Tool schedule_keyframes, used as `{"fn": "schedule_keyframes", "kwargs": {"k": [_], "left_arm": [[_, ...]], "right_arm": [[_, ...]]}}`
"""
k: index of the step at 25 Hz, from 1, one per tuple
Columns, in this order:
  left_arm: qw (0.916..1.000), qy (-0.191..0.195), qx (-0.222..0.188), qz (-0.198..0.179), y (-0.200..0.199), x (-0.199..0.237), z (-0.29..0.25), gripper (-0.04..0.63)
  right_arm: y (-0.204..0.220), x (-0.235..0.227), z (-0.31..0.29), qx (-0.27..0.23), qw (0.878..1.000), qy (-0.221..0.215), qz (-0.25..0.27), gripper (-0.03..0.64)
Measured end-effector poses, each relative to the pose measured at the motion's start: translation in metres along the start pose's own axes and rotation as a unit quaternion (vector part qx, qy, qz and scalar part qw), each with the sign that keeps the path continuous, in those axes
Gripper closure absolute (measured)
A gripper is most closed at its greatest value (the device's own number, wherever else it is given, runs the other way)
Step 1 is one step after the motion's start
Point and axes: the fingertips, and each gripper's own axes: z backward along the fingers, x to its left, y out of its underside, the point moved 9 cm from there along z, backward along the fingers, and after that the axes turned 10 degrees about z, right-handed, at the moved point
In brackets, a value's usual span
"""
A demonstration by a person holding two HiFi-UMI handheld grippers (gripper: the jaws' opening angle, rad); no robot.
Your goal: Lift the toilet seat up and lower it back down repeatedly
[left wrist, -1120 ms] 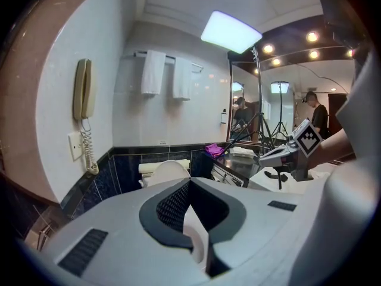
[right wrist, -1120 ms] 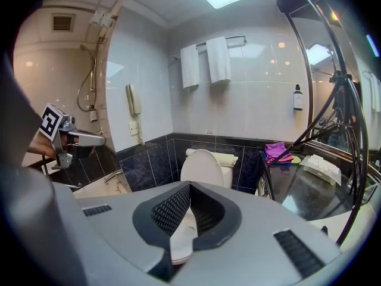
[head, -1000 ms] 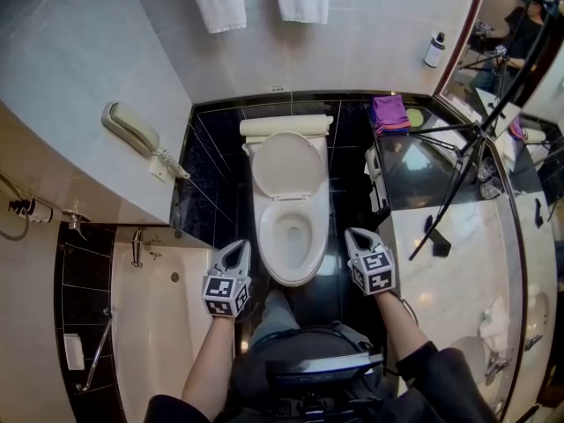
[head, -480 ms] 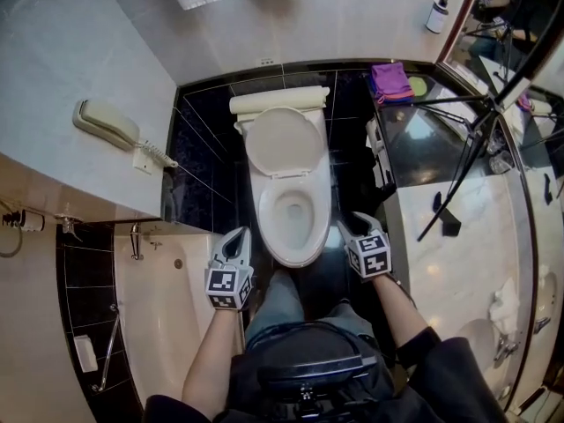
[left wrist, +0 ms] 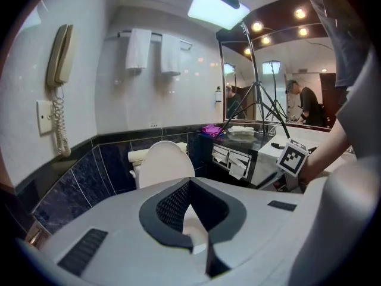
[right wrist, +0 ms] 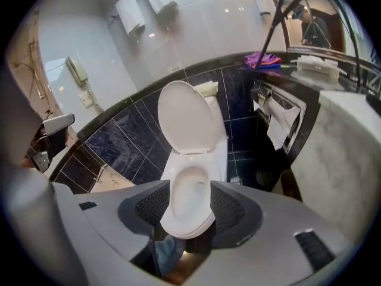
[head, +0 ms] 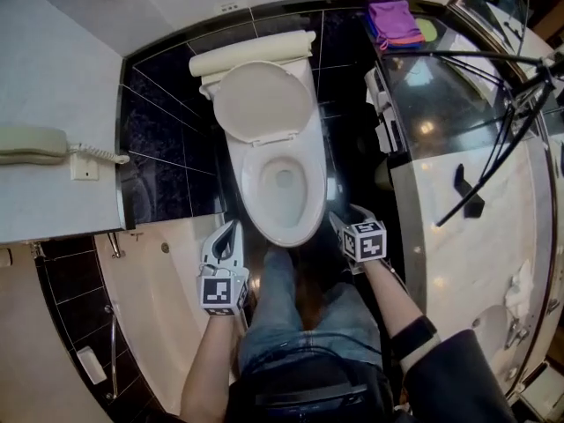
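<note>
The white toilet stands in the middle of the head view with its lid (head: pixel 264 102) raised against the tank and its seat (head: pixel 253 208) lying flat on the bowl. My left gripper (head: pixel 231 230) hangs just off the bowl's front left, jaws shut to a point with nothing in them. My right gripper (head: pixel 342 221) is at the bowl's front right rim; its jaws have just been opening and stand open, gripping nothing. In the right gripper view the seat (right wrist: pixel 205 221) shows through the gap of the right gripper (right wrist: pixel 189 198). The left gripper (left wrist: pixel 189 186) faces the lid (left wrist: pixel 164 165).
A bathtub (head: pixel 150 298) lies at the left below a wall phone (head: pixel 35 144). On the right are a marble counter (head: pixel 476 263), a purple cloth (head: pixel 394 20), a black tripod (head: pixel 493 104) and a paper holder (head: pixel 385 122). My legs fill the floor before the bowl.
Both grippers have sunk toward the bowl's front, the right one more. The right jaws have gone from shut to open. The head view has tipped further down.
</note>
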Motion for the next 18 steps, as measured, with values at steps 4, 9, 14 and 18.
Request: {"fn": "schedule_keyframes", "kwargs": {"k": [4, 9, 14, 18], "left_arm": [[1.0000, 0.007, -0.001, -0.007, 0.042, 0.006, -0.031, 0.595], [0.9996, -0.013, -0.004, 0.026, 0.098, 0.009, -0.063, 0.595], [0.9992, -0.016, 0.001, 0.036, 0.144, 0.005, -0.090, 0.595], [0.9995, -0.007, 0.017, 0.024, 0.177, 0.004, -0.104, 0.595]], "right_arm": [[0.042, -0.016, -0.061, 0.026, 0.998, -0.012, -0.051, 0.387], [0.084, -0.033, -0.125, 0.045, 0.995, -0.022, -0.081, 0.387], [0.133, -0.047, -0.185, 0.056, 0.987, -0.049, -0.140, 0.387], [0.157, -0.057, -0.221, 0.049, 0.979, -0.066, -0.188, 0.391]]}}
